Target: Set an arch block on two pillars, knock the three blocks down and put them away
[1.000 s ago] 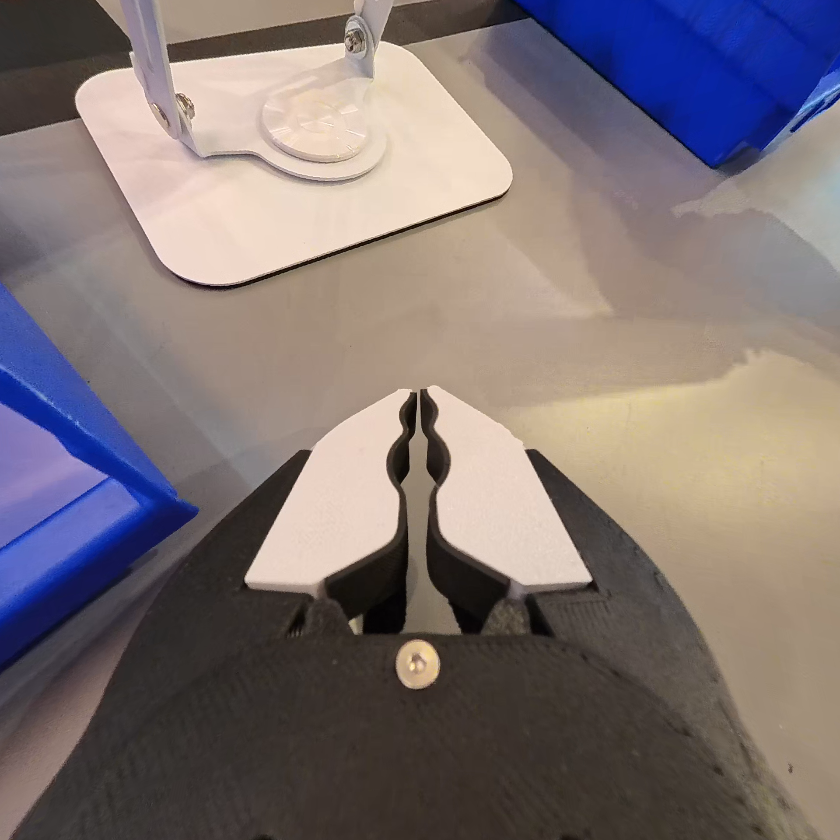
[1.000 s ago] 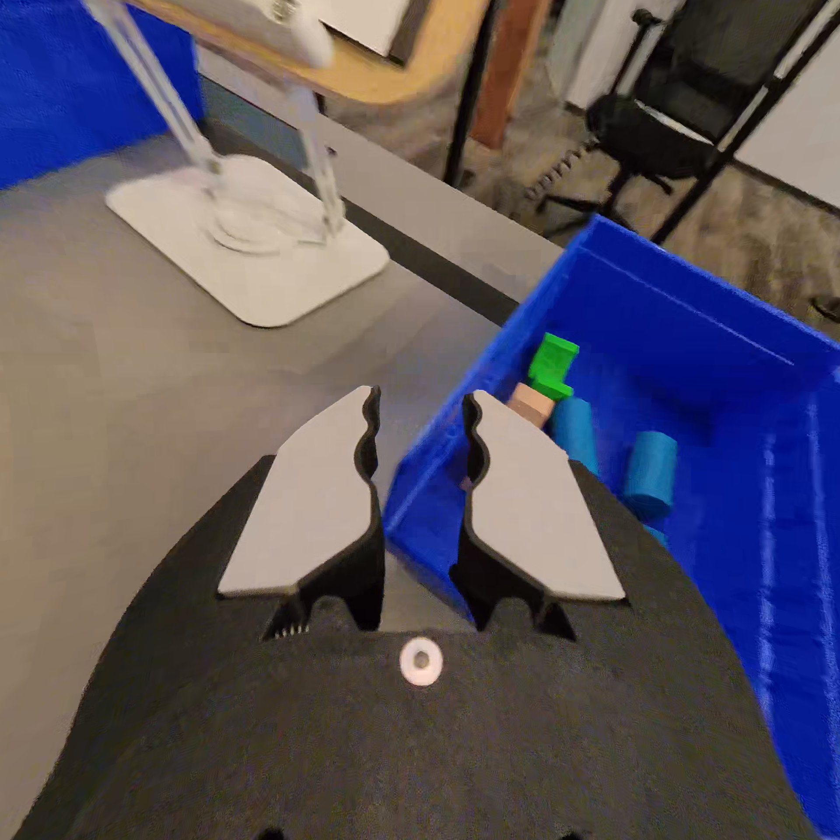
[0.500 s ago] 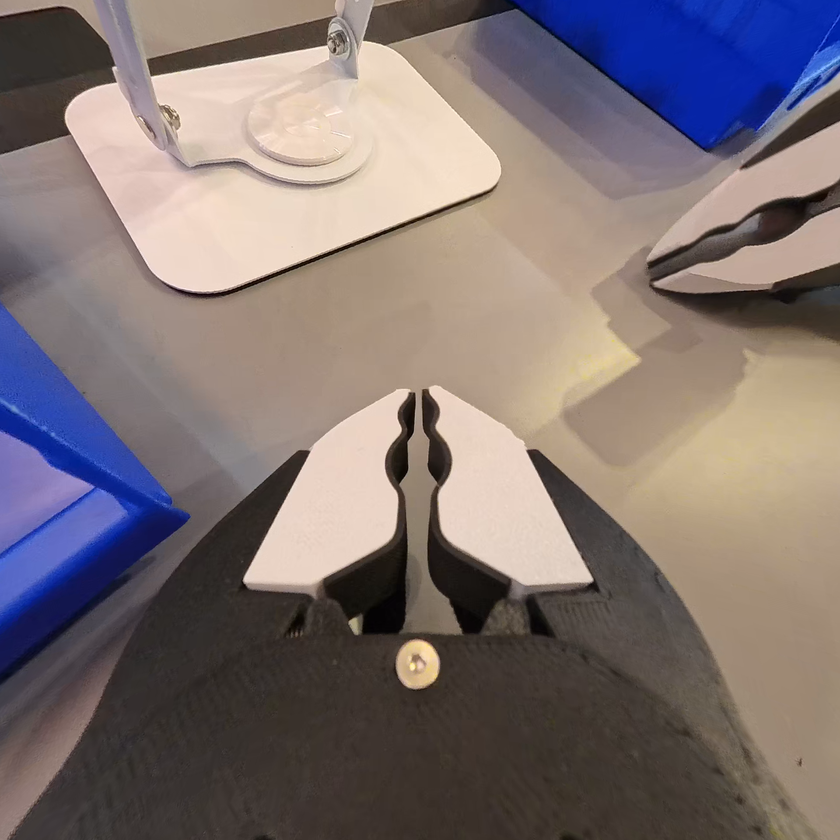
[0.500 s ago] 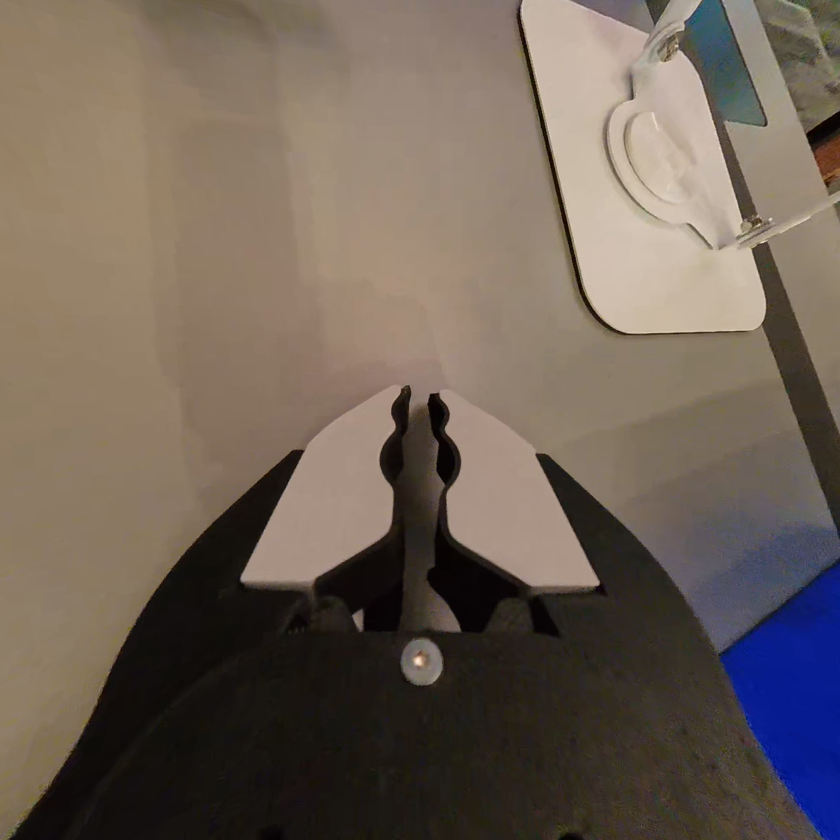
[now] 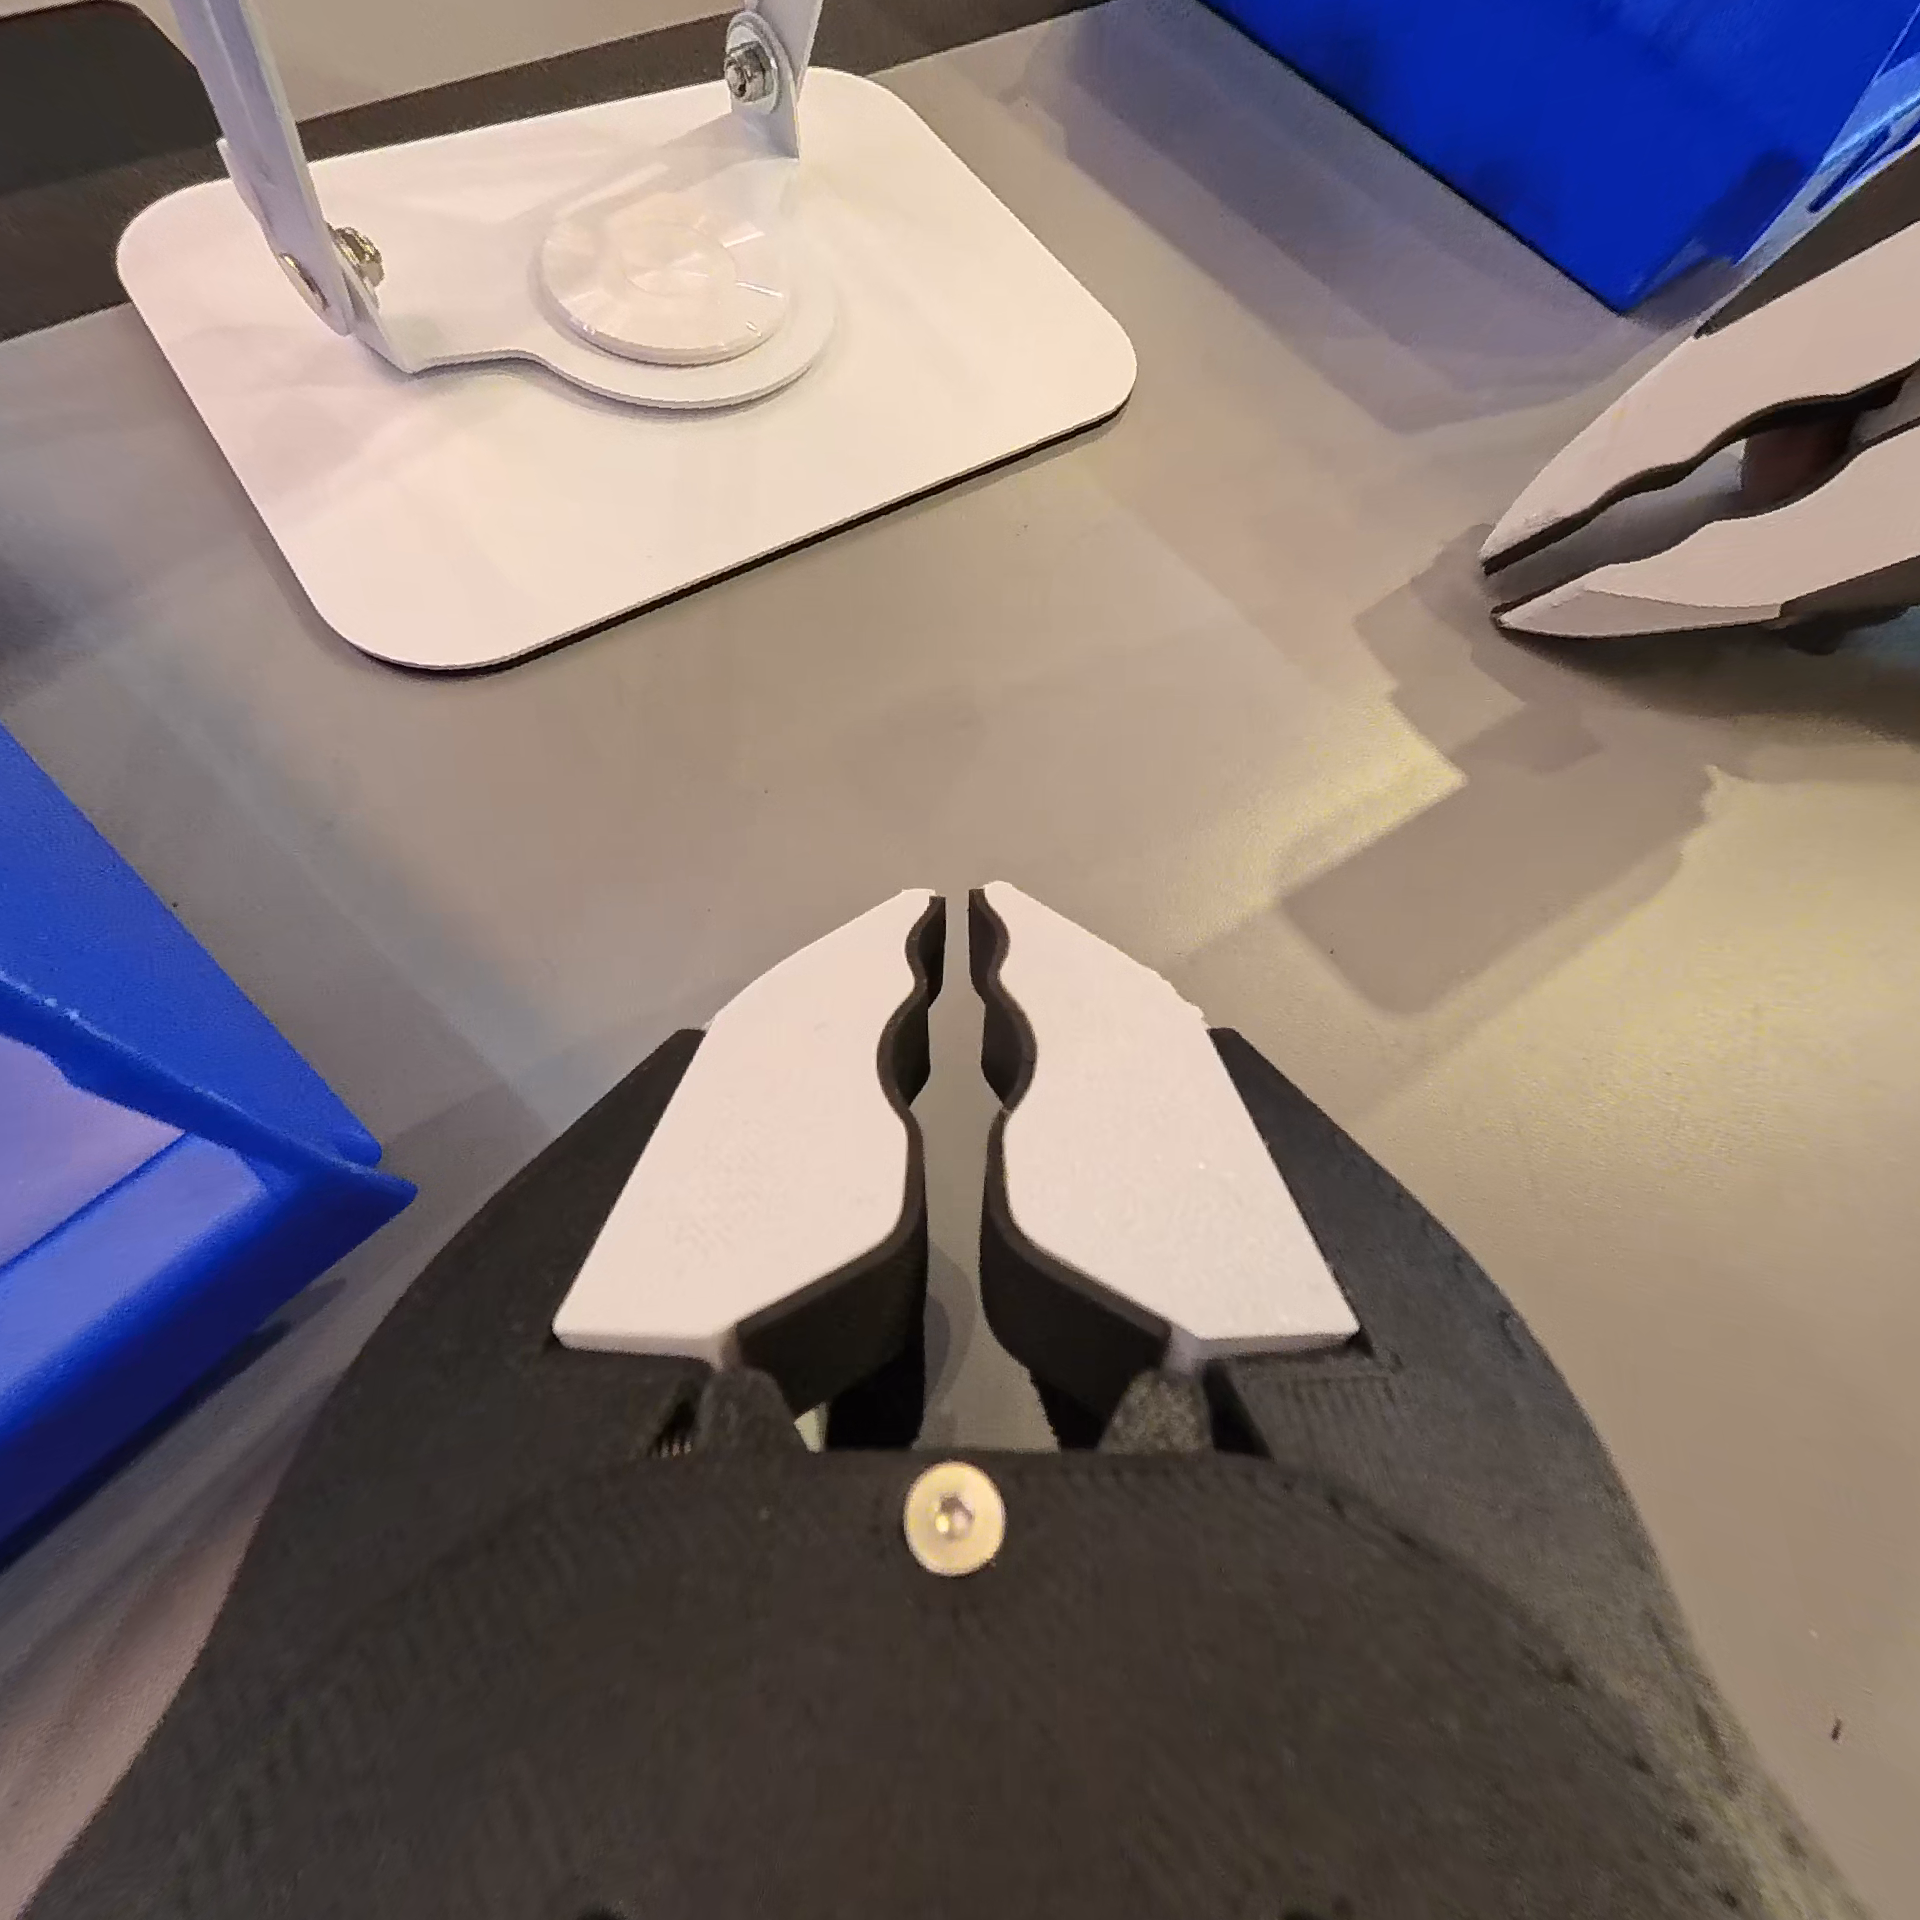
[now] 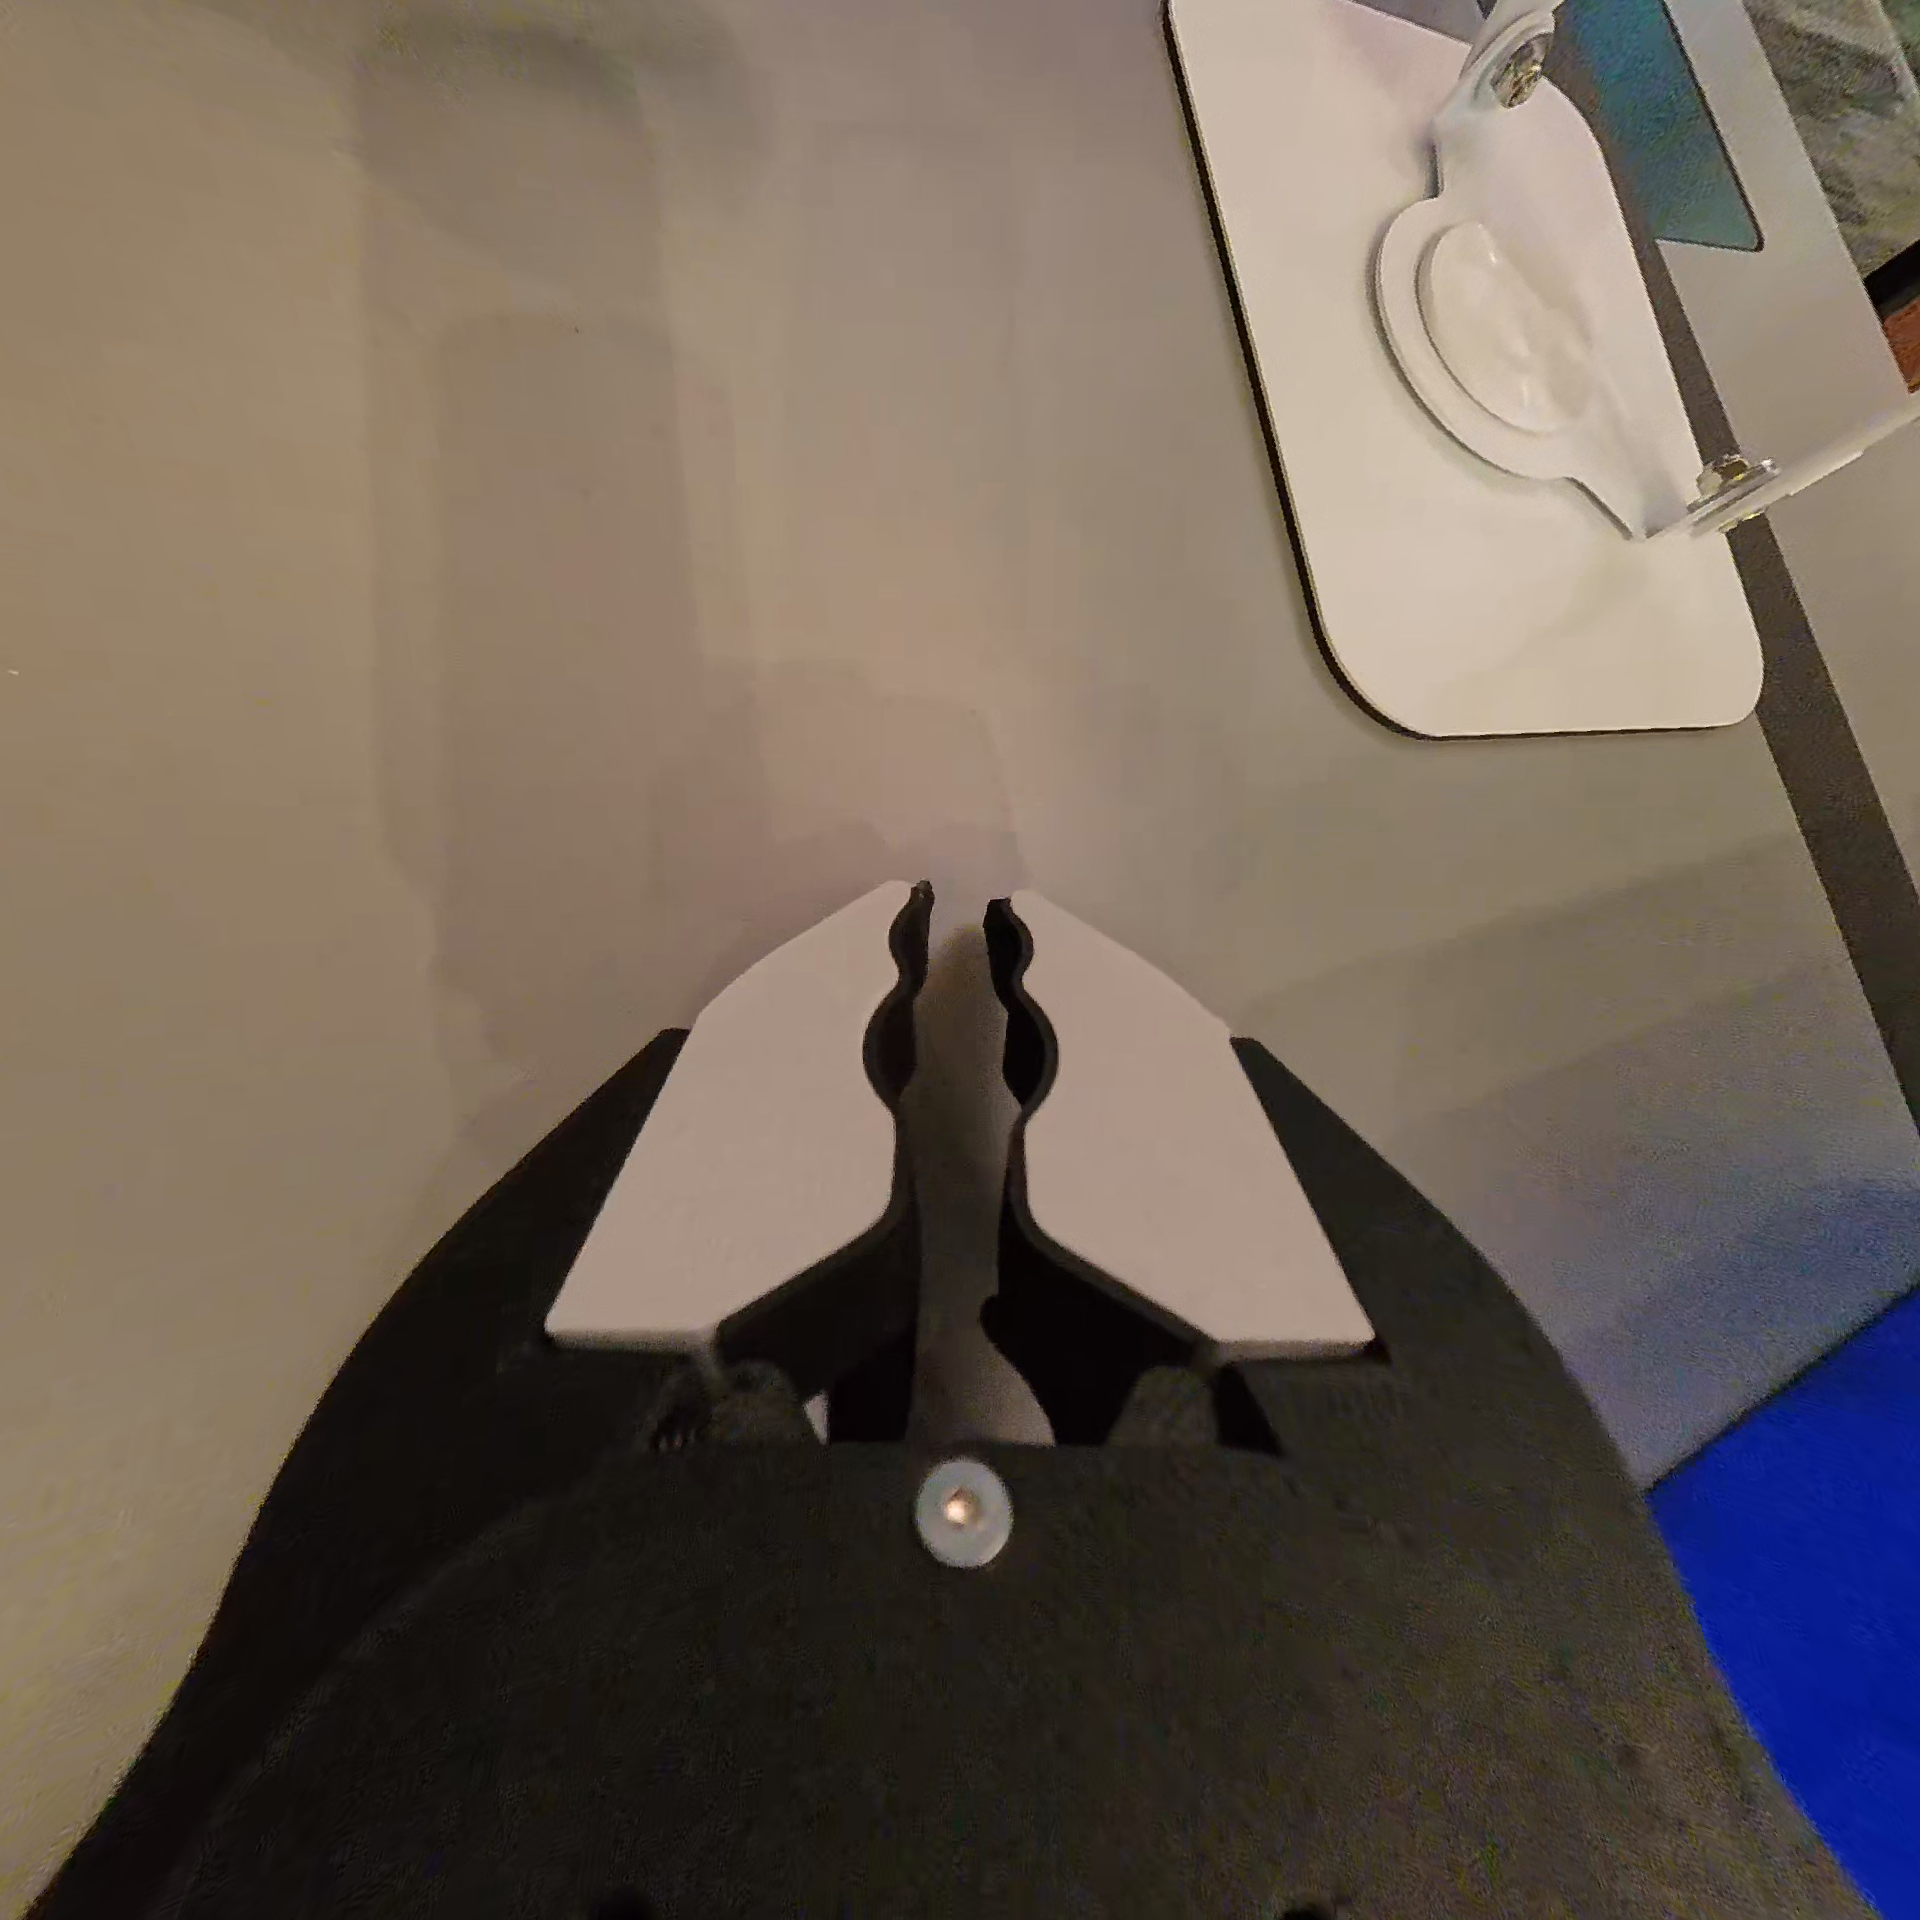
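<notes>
No block shows in either view now. My left gripper is shut and empty, low over the bare grey table. My right gripper is shut on nothing, with only a thin slit between its fingertips, and points across the table. It also shows at the right edge of the left wrist view, lying on its side close to the table. A blue bin stands behind it; its inside is hidden.
A white stand base with two slanted legs sits at the back of the table; it also shows in the right wrist view. A second blue bin is at the left. A blue bin corner lies by my right gripper. Some 20 cm of space lies between my two pairs of fingers.
My right gripper swung away from the blue bin holding the blocks, closed, and came down over the table. It has since edged slightly further. My left gripper stayed shut and barely moved.
</notes>
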`<state>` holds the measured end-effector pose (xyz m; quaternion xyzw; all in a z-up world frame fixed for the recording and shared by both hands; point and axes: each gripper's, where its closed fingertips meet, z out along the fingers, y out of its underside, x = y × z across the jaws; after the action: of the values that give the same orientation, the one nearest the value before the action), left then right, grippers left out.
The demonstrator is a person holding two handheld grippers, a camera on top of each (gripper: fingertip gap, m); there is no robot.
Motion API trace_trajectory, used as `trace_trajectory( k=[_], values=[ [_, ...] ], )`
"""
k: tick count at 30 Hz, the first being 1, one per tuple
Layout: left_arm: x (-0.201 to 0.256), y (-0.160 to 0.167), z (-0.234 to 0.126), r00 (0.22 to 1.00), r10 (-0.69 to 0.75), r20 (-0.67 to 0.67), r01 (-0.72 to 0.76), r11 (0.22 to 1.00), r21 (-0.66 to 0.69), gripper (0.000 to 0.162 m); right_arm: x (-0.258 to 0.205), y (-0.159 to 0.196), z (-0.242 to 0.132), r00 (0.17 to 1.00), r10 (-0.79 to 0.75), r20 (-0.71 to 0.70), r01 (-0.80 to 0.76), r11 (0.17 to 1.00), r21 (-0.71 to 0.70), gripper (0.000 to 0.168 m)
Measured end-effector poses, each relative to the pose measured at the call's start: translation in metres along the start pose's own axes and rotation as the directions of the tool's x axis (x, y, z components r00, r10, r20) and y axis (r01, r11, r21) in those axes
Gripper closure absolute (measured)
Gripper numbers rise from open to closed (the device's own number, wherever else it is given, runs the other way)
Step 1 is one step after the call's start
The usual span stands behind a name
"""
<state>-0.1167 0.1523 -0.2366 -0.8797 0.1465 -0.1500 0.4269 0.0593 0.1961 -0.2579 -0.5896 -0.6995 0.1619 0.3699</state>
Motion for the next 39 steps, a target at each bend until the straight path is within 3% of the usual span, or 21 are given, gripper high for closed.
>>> trace_trajectory(
  k=[13, 16, 20, 23, 28, 33, 36, 39],
  values=[
    [0.000, 0.000, -0.001, 1.000, 0.000, 0.003, 0.000, 1.000, 0.002, 0.155, -0.001, -0.001, -0.002, 1.000, -0.011, -0.006, 0.011, 1.000, -0.001, 0.158],
    [0.001, -0.001, -0.002, 1.000, 0.005, -0.003, -0.005, 1.000, 0.011, 0.153, 0.004, -0.002, -0.003, 0.998, -0.038, -0.048, 0.038, 0.999, -0.011, 0.147],
    [0.016, -0.023, -0.020, 0.994, 0.033, -0.104, -0.017, 0.989, 0.149, 0.136, 0.024, -0.023, -0.030, 0.981, -0.040, -0.188, 0.052, 0.997, 0.060, 0.129],
    [0.010, -0.046, -0.050, 0.996, 0.063, -0.069, -0.041, 0.958, 0.283, 0.124, 0.051, -0.041, -0.074, 0.942, -0.007, -0.336, 0.069, 0.982, 0.174, 0.124],
    [-0.051, -0.078, -0.130, 0.976, -0.053, 0.212, -0.073, 0.835, 0.546, 0.099, 0.125, -0.014, -0.163, 0.724, 0.112, -0.681, 0.033, 0.980, 0.196, 0.110],
    [-0.157, -0.049, -0.207, 0.833, -0.349, 0.430, -0.031, 0.746, 0.665, 0.078, 0.184, 0.072, -0.240, 0.438, 0.378, -0.815, -0.231, 0.924, 0.304, 0.095],
    [-0.206, -0.017, -0.213, 0.769, -0.444, 0.461, 0.072, 0.775, 0.627, 0.065, 0.200, 0.139, -0.257, 0.322, 0.516, -0.794, -0.438, 0.824, 0.358, 0.081],
    [-0.229, 0.008, -0.185, 0.769, -0.486, 0.415, 0.219, 0.811, 0.543, 0.061, 0.202, 0.189, -0.254, 0.260, 0.607, -0.751, -0.564, 0.727, 0.393, 0.085]
  ],
)
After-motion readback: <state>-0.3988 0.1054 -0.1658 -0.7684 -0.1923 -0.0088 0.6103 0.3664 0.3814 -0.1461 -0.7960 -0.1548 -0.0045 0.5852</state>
